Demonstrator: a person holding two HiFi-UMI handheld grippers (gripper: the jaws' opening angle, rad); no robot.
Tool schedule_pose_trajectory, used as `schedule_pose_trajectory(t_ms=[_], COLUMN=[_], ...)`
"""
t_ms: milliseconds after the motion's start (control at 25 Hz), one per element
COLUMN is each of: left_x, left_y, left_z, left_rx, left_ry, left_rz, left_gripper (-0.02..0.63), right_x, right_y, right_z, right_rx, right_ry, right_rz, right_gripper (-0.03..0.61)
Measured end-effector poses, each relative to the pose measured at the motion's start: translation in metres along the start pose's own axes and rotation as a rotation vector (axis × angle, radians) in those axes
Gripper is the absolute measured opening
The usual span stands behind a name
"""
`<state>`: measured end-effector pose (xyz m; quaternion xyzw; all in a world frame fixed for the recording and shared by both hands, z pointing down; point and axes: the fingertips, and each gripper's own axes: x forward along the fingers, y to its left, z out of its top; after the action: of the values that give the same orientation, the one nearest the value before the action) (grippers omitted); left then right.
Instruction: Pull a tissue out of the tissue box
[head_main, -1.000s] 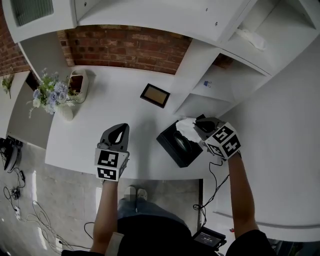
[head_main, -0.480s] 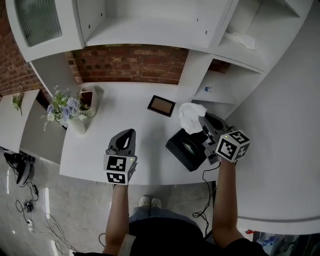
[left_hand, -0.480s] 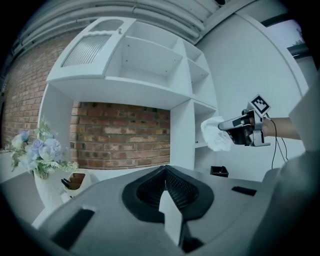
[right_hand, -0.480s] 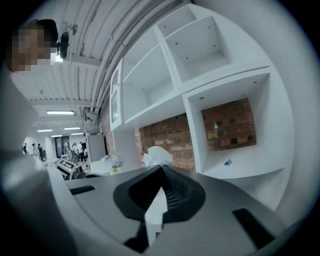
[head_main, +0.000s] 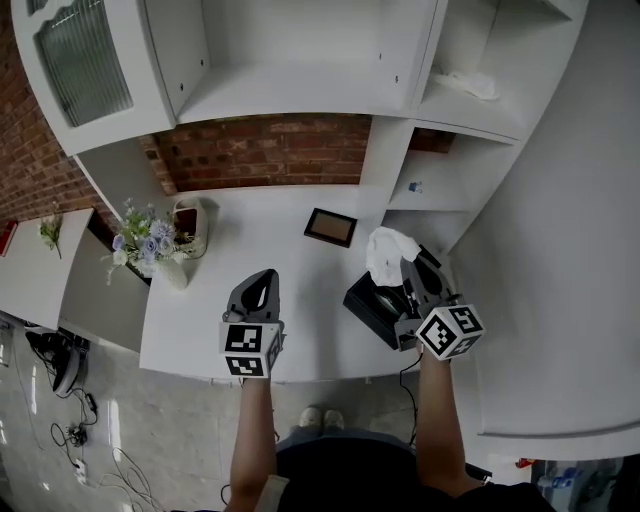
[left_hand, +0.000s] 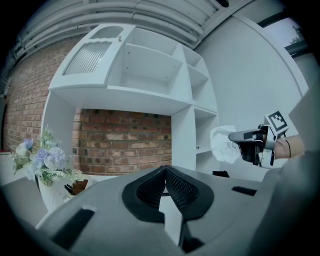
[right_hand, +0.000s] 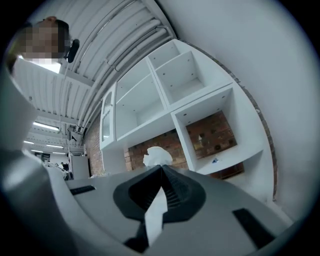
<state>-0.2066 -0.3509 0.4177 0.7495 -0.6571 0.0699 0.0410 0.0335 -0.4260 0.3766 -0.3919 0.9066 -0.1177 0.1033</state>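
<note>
Holding the tissue (head_main: 388, 248) clenched in the right gripper (head_main: 407, 268), we have it above the black tissue box (head_main: 368, 303), which sits on the white table (head_main: 300, 260). It looks free of the slot, so the pull is approx. done; what remains, we think, is only to put it down. Our left gripper (head_main: 263, 282) is closed on nothing, apart from the box.

On the white counter (head_main: 240, 215) we see a bunch of pale flowers (head_main: 140, 243) at the left, and a small dark picture frame (head_main: 330, 227) farther right, toward the back. Beyond them runs a brick wall (head_main: 265, 150), with white shelves (head_main: 300, 90) above it.
</note>
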Motion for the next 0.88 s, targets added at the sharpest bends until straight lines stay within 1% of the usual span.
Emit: schedule_pose_trajectory(t_ms=[160,280,560,720,880], left_x=[0.000,0.001,0.002,0.003,0.004], left_y=[-0.004,-0.007,-0.011,-0.013,-0.015], left_z=[0.005,0.006,0.008,0.006,0.005], left_rx=[0.007,0.011,0.017,0.018,0.015], left_ry=[-0.011,-0.012,-0.013,-0.008,-0.004], left_rz=[-0.009,-0.018,-0.028,-0.035,-0.043], left_gripper=[0.009,0.009,0.009,0.009,0.009], right_x=[-0.013,-0.016,-0.020,-0.019,-0.021], right_y=[-0.002,-0.001,0.001,0.002,0.000], right_z=[-0.021,-0.032,-0.030,-0.035,-0.037], right_rx=[0.010,-0.005,-0.028,-0.053,-0.044], right_ry=[0.009,0.029,0.026,0.056,0.062], right_rz=[-0.031,-0.041,-0.051,-0.053,-0.061], right_gripper=[0.000,0.000,0.000,0.000,0.000])
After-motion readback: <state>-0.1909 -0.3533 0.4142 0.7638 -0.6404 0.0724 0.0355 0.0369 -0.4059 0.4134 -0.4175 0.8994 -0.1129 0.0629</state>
